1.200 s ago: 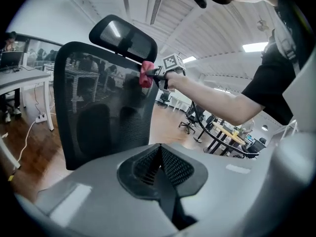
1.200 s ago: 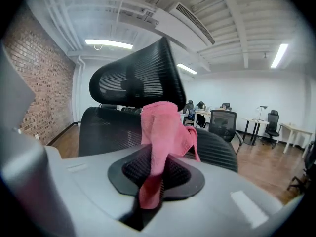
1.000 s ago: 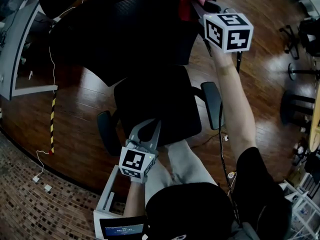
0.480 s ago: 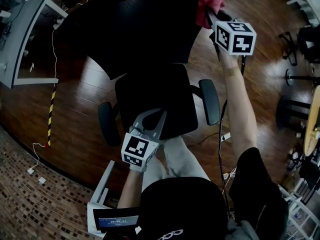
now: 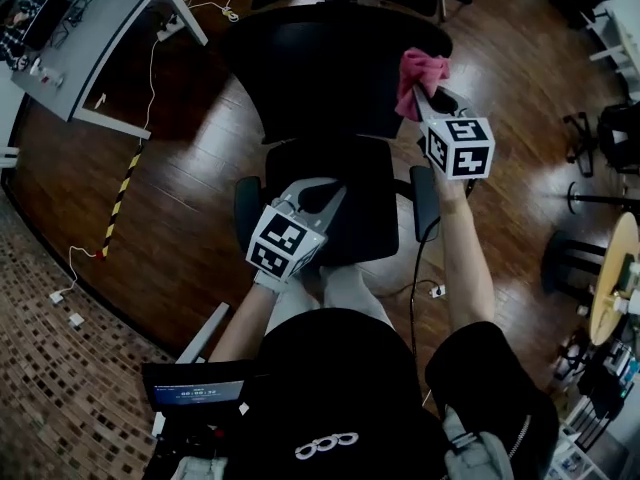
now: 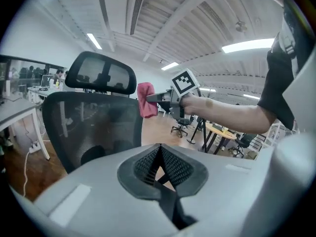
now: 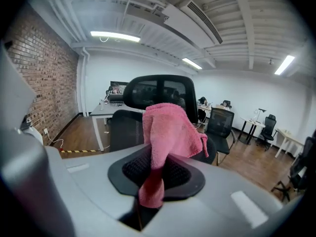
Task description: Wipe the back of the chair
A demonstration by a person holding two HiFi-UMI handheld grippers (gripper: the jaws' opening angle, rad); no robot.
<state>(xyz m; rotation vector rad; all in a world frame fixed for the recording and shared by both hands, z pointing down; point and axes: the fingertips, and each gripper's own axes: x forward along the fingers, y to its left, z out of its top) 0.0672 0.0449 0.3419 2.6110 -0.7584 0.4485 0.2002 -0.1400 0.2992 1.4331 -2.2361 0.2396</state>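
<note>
Right gripper (image 5: 428, 104) clamps a pink cloth (image 5: 418, 72), held up at the right edge of the black mesh chair back (image 5: 330, 68); contact unclear. Left gripper (image 5: 318, 198): jaws together, nothing between them, hanging over the near-left part of the seat (image 5: 372, 200).

A dark wooden plank floor (image 5: 200, 168) is spreading under everything, giving way at the lower left to a strip of small mosaic tiles (image 5: 60, 398). A black mesh office chair (image 5: 330, 68) is standing on the planks in the middle. A grey bench (image 5: 95, 43) is standing at the upper left, with a yellow-and-black striped tape (image 5: 120, 203) lying on the floor just below its corner. A thin white cable (image 5: 72, 261) is trailing from the tape's lower end onto the tiles, toward small white plugs (image 5: 75, 319). More office chairs (image 5: 618, 118) are standing well apart at the right.
</note>
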